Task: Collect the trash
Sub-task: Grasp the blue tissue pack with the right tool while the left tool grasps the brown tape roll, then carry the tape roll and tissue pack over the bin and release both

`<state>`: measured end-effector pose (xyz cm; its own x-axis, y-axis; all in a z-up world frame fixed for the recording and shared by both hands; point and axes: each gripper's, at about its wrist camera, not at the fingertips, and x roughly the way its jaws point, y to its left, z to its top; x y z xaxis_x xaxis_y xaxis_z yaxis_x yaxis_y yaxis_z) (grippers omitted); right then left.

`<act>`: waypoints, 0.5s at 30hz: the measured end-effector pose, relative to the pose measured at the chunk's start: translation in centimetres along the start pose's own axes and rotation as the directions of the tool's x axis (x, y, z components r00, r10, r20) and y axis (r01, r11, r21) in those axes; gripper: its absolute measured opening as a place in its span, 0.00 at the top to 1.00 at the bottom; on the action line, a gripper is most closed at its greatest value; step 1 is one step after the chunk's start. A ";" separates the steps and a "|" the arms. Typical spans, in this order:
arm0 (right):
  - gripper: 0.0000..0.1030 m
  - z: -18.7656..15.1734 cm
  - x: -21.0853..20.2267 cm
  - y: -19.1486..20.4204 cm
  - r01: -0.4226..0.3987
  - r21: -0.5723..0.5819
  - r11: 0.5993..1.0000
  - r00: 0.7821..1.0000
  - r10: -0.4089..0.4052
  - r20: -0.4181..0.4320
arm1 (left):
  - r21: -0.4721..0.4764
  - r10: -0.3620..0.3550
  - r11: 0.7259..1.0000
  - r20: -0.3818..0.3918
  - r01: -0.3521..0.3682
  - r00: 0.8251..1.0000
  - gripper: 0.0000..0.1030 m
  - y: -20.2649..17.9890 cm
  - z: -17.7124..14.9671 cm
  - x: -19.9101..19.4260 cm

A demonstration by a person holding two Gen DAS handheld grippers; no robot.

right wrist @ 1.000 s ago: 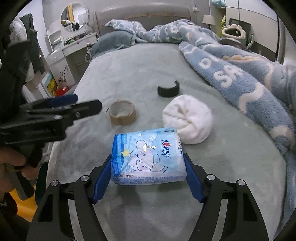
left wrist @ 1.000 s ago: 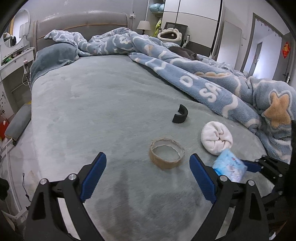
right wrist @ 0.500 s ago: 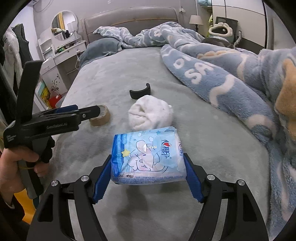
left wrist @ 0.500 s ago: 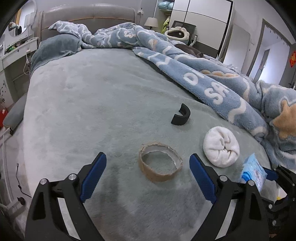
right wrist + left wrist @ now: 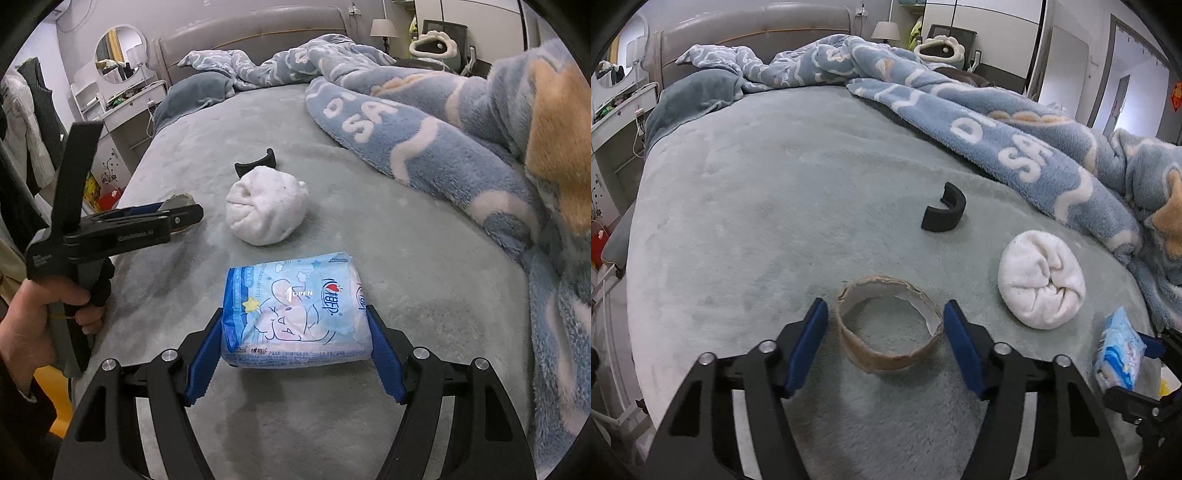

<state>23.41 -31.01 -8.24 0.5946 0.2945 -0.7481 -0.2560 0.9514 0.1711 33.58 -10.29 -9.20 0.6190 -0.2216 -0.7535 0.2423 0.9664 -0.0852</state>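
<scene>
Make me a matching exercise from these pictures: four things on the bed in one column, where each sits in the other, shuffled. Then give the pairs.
Things:
1. cardboard tape ring
2. blue tissue pack
3. white rolled sock
4. black curved piece

Places:
A. lying loose beside the blue blanket
B. clamped in the right gripper
C. farthest up the bed
D. between the left gripper fingers

Pairs: 1-D, 2-B, 3-A, 4-C

Cardboard ring left of sock ball — black clip behind both.
</scene>
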 end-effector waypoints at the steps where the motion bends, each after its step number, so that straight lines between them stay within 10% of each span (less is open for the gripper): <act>1: 0.28 0.0 -0.1 -0.1 -0.001 0.001 1.000 1.000 0.001 0.001 | 0.007 -0.004 1.000 -0.004 0.004 1.000 0.45 -0.2 0.0 0.0; 15: 0.29 1.2 -1.5 1.0 -0.044 0.029 0.999 0.998 0.043 0.048 | 0.084 -0.052 0.995 -0.049 0.056 0.997 0.47 -1.5 -1.4 -2.2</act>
<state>23.20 -30.39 -6.14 0.6193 0.3392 -0.7081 -0.2603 0.9396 0.2225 30.77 -11.09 -8.30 0.5686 -0.2650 -0.7788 0.3386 0.9382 -0.0721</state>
